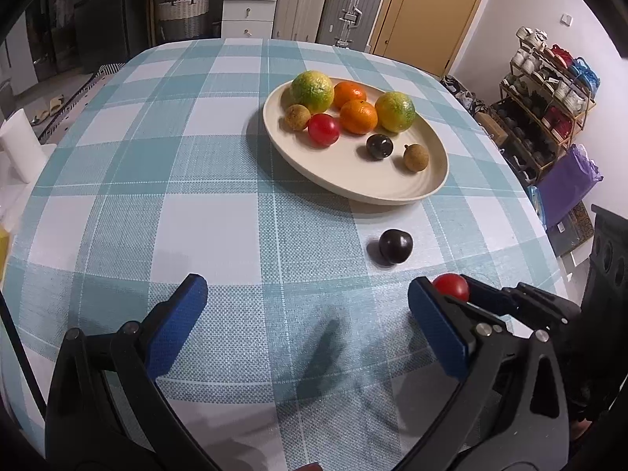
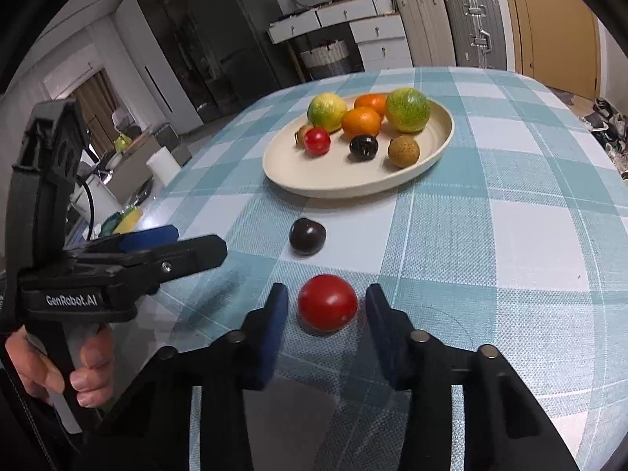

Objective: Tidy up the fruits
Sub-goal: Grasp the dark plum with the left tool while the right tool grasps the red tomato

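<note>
A red tomato (image 2: pixel 327 303) lies on the checked tablecloth between the blue pads of my right gripper (image 2: pixel 326 291). A narrow gap shows on each side of it, so the pads do not press it. In the left wrist view the same tomato (image 1: pixel 452 285) peeks out behind my left gripper's right finger. A dark plum (image 2: pixel 307 236) (image 1: pixel 396 246) rests on the cloth just beyond. The cream plate (image 2: pixel 333 190) (image 1: pixel 392 196) further back holds several fruits. My left gripper (image 1: pixel 306 294) (image 2: pixel 198 241) hovers wide open to the left, with nothing in it.
On the plate lie two green-yellow citrus, two oranges, a tomato (image 1: pixel 324 129), a dark plum (image 1: pixel 379 146) and two brown longans. A hand (image 2: pixel 90 369) grips the left tool's handle. A white roll (image 1: pixel 17 145) stands off the table's left edge, a shoe rack (image 1: pixel 549 110) to the right.
</note>
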`<state>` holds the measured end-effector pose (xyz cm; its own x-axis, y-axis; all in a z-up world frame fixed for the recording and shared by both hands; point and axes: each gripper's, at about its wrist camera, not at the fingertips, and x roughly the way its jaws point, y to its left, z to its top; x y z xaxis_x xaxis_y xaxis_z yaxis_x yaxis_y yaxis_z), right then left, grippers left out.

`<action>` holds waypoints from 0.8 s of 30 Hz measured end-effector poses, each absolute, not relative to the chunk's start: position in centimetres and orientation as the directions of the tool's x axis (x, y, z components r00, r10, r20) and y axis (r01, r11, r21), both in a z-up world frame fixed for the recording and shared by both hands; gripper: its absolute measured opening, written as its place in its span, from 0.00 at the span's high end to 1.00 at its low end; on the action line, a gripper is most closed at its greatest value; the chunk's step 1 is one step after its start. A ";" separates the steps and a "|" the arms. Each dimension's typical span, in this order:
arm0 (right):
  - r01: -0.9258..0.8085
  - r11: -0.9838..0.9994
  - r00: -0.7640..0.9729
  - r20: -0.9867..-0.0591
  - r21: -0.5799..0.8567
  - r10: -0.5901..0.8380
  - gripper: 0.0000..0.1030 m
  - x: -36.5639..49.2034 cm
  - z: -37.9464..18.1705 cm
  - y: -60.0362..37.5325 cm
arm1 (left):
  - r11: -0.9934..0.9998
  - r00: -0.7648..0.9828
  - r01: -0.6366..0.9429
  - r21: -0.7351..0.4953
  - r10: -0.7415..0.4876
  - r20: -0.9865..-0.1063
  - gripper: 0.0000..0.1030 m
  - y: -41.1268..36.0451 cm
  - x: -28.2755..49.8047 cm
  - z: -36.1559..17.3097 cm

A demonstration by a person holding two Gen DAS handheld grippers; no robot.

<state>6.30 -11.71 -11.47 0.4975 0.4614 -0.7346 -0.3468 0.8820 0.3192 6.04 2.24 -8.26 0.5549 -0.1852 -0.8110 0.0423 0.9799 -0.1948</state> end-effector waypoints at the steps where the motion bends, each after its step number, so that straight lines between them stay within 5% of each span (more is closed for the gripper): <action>1: -0.347 0.882 0.496 -0.735 0.321 0.462 0.69 6.3 -11.6 -11.7 | 0.980 0.554 0.042 -0.197 -0.186 -0.811 0.01 2.3 6.1 -8.3; 24: -0.311 0.876 0.555 -0.678 0.369 0.482 0.69 6.6 -10.3 -15.9 | 0.972 0.539 0.107 -0.208 -0.232 -0.809 0.01 -0.3 8.4 -8.3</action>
<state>6.64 -15.95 -10.32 0.5553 0.4821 -0.6777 -0.3108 0.8761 0.3685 8.42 -0.35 -8.32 0.5395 -0.2323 -0.8093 0.1072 0.9723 -0.2076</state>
